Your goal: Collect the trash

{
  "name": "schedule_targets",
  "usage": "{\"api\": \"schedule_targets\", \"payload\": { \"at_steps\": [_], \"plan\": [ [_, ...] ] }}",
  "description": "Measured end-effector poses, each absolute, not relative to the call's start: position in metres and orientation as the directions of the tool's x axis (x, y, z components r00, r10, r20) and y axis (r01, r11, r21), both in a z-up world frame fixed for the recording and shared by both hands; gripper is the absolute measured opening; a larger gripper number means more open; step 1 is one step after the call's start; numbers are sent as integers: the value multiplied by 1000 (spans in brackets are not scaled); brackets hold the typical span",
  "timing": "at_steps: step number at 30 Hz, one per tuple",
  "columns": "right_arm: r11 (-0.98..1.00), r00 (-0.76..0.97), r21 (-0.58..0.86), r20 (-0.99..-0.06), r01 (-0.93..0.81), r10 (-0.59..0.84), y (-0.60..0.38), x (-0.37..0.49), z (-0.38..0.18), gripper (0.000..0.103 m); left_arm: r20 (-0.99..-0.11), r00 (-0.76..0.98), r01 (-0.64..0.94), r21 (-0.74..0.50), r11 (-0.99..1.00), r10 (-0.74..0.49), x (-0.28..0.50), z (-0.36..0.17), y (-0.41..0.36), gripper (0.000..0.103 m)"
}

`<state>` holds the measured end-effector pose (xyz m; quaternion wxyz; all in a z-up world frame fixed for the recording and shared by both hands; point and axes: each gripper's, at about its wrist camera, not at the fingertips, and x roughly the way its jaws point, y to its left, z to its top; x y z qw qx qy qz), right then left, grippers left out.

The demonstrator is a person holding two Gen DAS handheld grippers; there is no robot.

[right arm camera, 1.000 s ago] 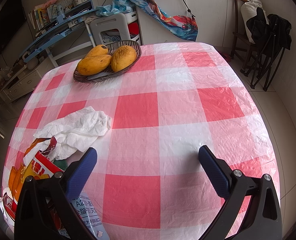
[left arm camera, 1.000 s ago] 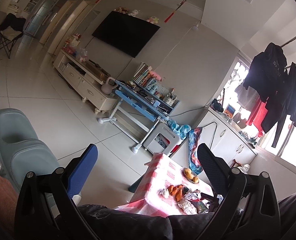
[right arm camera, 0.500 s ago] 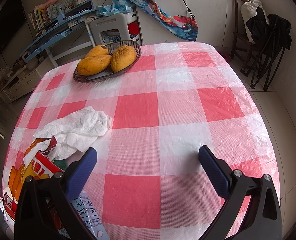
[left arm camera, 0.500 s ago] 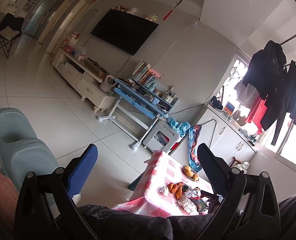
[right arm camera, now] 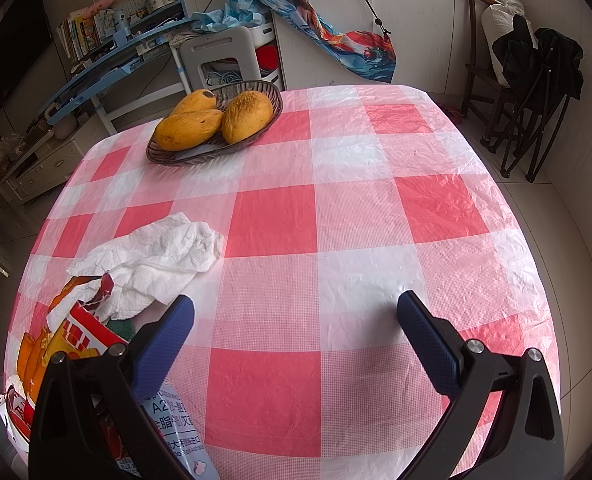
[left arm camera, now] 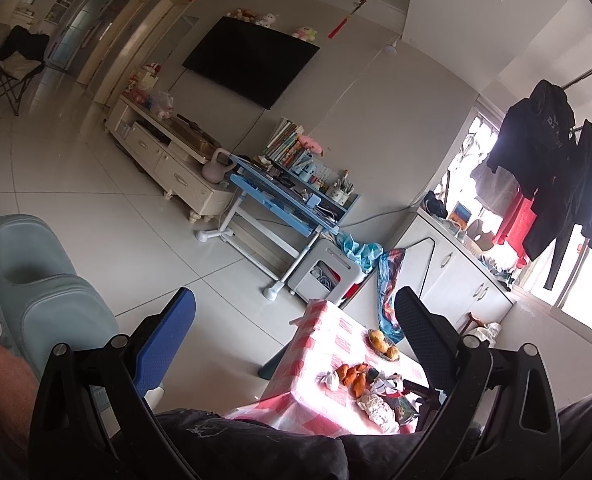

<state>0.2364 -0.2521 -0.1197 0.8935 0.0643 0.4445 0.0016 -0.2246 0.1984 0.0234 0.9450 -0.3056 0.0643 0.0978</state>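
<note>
At the near left corner of the tabletop (right arm camera: 336, 224), under its red-and-white checked cloth, the trash lies in a heap — a torn orange-and-red snack wrapper (right arm camera: 75, 332), a printed pouch (right arm camera: 179, 432) partly under my left blade, and the crumpled white tissue (right arm camera: 151, 256) stretching away from them. My right tongs (right arm camera: 296, 320) hang released over the cloth with nothing between the blades. The tissue sits to the left of them and a little farther off, its long axis running from near left to far right, so I judge the coming move is a short swing left with the blades straddling it across that axis. Farther back on the left stands a dark basket (right arm camera: 215, 148) of mangoes (right arm camera: 247, 116), well apart from the trash and not mine to collect. The right half of the cloth is bare and wrinkled.

My left tongs (left arm camera: 296, 312) are also spread wide and empty, held high and well away, pointing out over the tiled floor toward the television, so the right hand is clearly the nearer one. Beyond the far edge are a blue desk, white cabinets and a folded dark chair.
</note>
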Motion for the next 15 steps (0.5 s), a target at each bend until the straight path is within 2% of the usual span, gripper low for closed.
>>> {"api": "schedule_targets", "payload": {
  "at_steps": [5, 9, 12, 15],
  "plan": [
    [992, 605, 116, -794, 54, 60, -252, 237, -120, 97, -196, 976, -192, -539, 820, 99, -218, 23, 187, 95],
    [992, 605, 116, -794, 54, 60, -252, 237, -120, 97, -228, 971, -167, -452, 876, 67, -209, 26, 167, 95],
    [992, 605, 116, -794, 55, 59, -252, 236, -120, 97, -285, 955, -182, -355, 917, 79, -199, 25, 147, 95],
    [992, 605, 116, -794, 55, 59, -252, 237, -120, 97, -380, 921, -205, -277, 939, 89, -184, 19, 131, 95]
  ]
}}
